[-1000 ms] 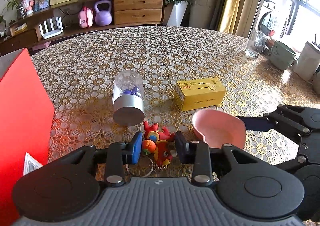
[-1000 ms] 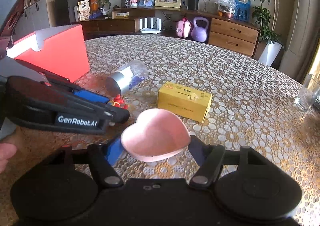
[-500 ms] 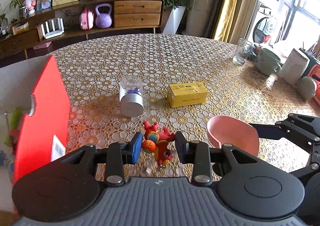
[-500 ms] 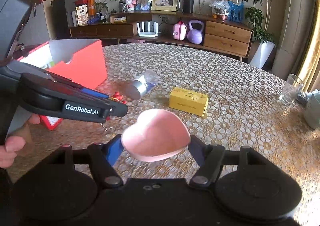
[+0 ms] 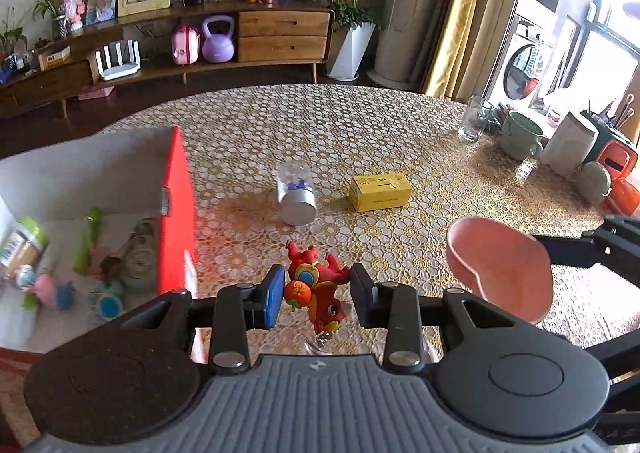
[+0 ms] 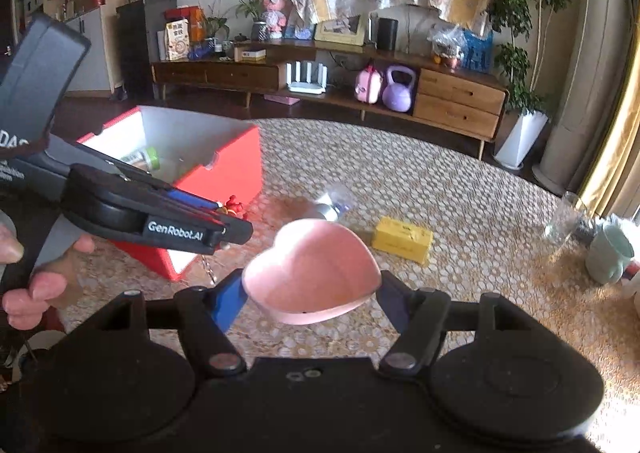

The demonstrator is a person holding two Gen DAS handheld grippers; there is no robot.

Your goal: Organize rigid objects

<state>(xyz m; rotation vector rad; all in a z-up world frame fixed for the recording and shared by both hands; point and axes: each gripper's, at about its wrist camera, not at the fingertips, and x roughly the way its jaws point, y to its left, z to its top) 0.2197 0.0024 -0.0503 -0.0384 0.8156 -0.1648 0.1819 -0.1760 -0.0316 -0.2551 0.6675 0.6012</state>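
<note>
The left gripper (image 5: 315, 300) pinches a red toy figure (image 5: 318, 291) between its two pads at the lower middle of the left wrist view; the figure hangs above the table (image 5: 360, 125) with a small metal ring dangling under it. In the right wrist view the same gripper (image 6: 224, 227) reaches in from the left edge, held by a hand (image 6: 28, 285) at the lower left, and only a bit of the red toy shows past its tip.

The right gripper (image 6: 310, 295) clamps a pink heart-shaped dish (image 6: 312, 273) by its two sides at the centre of its own view, clear of the tablecloth. From the left wrist view that dish (image 5: 498, 267) sits at the right of the frame, with dark gripper linkage running off the right edge.

A red box (image 5: 178, 213) stands open at the left of the left wrist view, with several small things inside (too blurred to name, apart from a green-capped bottle (image 5: 22, 243)). In the right wrist view the box (image 6: 224, 177) lies at the middle left, behind the left gripper.

On the tablecloth near the frame centre, a clear container with a silver base (image 5: 296, 197) lies on its side, and a yellow carton (image 5: 380, 191) rests just to its right, apart from it. A drinking glass (image 5: 474, 119) and a green mug (image 5: 520, 135) stand at the upper right, near the table's edge.
</note>
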